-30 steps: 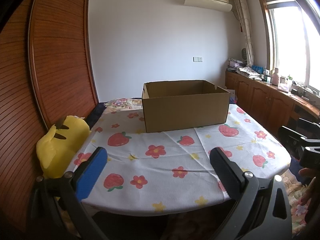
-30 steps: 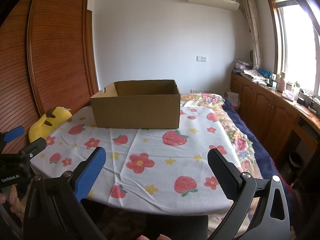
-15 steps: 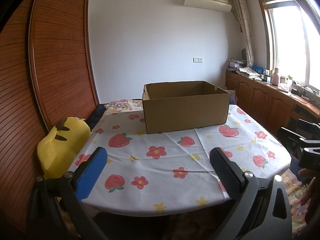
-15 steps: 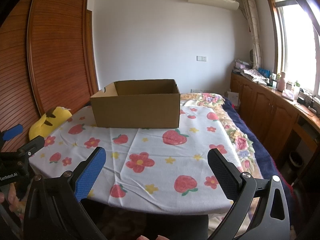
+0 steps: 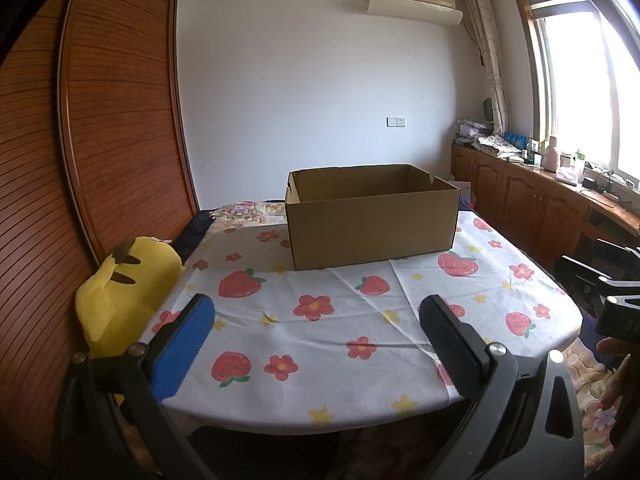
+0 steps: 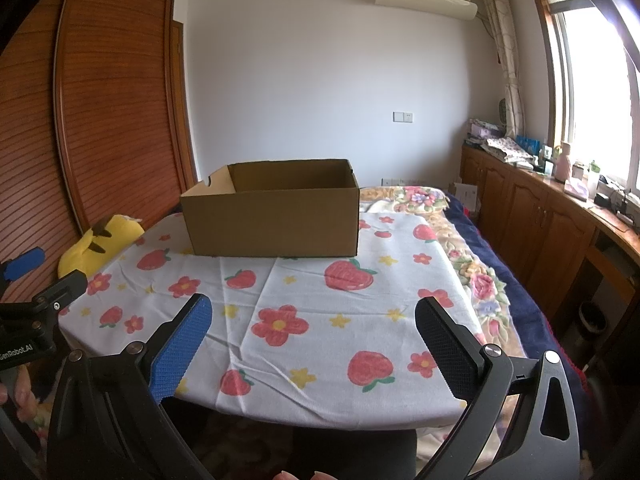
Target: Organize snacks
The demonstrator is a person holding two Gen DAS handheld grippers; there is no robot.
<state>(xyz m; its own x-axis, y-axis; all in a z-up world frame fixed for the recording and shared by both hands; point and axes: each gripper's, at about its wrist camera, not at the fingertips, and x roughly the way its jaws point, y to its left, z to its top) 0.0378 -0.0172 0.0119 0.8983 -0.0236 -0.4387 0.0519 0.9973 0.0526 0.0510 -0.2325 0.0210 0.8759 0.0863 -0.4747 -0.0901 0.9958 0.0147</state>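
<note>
An open brown cardboard box stands at the far side of a table covered with a white strawberry-and-flower cloth. What lies inside the box is hidden by its walls. No snacks show in either view. My left gripper hovers open over the table's near edge, with nothing between its fingers. My right gripper is open too, held at the near edge further right. Each gripper shows at the side of the other's view.
A yellow plush toy sits at the table's left side against a wooden slatted wardrobe. Wooden cabinets with clutter run under the window on the right. A floral bedspread lies right of the table.
The left gripper's view has tilted down slightly, so the box sits a little lower in it. The right gripper has hardly moved. Both stay open.
</note>
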